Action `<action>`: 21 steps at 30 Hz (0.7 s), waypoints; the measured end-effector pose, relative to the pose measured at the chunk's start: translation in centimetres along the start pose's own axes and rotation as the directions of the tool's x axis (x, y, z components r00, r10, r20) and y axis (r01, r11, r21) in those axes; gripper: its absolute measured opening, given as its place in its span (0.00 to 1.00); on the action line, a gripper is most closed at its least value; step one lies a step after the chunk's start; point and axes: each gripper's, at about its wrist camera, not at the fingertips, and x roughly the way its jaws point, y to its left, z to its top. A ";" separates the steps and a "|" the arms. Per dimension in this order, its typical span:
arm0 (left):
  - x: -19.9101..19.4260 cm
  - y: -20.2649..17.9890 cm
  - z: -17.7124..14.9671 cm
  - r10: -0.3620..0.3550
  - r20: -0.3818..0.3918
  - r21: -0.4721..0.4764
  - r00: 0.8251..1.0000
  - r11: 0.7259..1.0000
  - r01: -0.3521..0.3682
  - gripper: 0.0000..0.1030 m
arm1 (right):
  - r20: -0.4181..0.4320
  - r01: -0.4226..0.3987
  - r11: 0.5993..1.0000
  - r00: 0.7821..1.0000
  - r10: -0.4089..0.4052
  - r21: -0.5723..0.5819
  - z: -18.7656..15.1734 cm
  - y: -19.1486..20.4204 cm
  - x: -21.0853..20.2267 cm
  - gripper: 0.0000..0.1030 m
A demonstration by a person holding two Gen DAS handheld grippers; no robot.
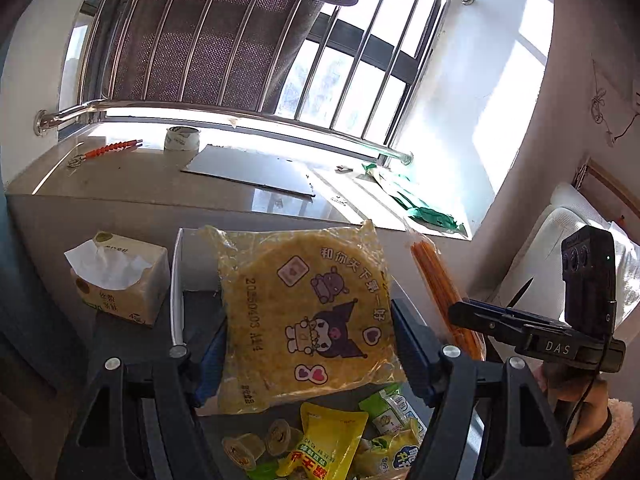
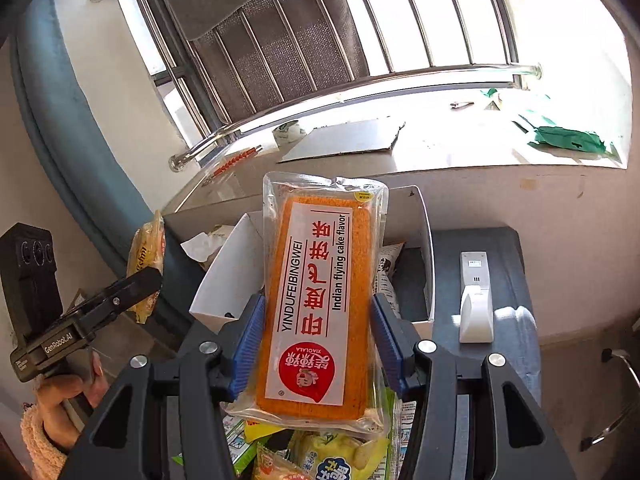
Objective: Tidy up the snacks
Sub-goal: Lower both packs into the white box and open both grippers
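My left gripper (image 1: 308,344) is shut on a yellow round cake packet (image 1: 308,312) printed with cartoon figures, held up above the table. My right gripper (image 2: 316,340) is shut on an orange flying cake packet (image 2: 316,300) with a white and red label, held over a white cardboard box (image 2: 420,216). The orange packet also shows edge-on in the left wrist view (image 1: 440,284), and the yellow packet edge-on in the right wrist view (image 2: 146,260). A pile of loose snack packets (image 1: 332,448) lies on the grey table below both grippers, also in the right wrist view (image 2: 344,460).
A tissue pack (image 1: 120,280) stands left of the box wall (image 1: 176,272). A white remote (image 2: 474,296) lies on the grey table right of the box. The windowsill behind holds a tape roll (image 1: 182,138), a cardboard sheet (image 1: 256,172) and a green bag (image 1: 424,208).
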 end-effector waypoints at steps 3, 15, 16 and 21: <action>3.5 0.7 1.1 0.017 -0.044 0.004 0.999 1.000 -0.017 0.75 | -0.031 0.018 0.999 0.999 -0.017 0.040 2.8 -0.8 3.2 0.56; 6.7 2.7 1.4 0.112 -0.086 0.014 0.990 0.994 -0.111 1.00 | -0.067 0.071 0.994 0.996 -0.066 0.079 4.6 -3.0 7.5 1.00; 6.3 3.0 1.3 0.110 -0.084 0.003 0.990 0.994 -0.110 1.00 | -0.038 0.060 0.996 0.998 -0.057 0.074 4.5 -2.7 6.9 1.00; 2.7 3.1 1.2 0.097 -0.024 -0.007 0.995 0.995 -0.097 1.00 | 0.020 0.033 0.999 0.999 -0.033 0.018 4.1 -1.0 4.0 1.00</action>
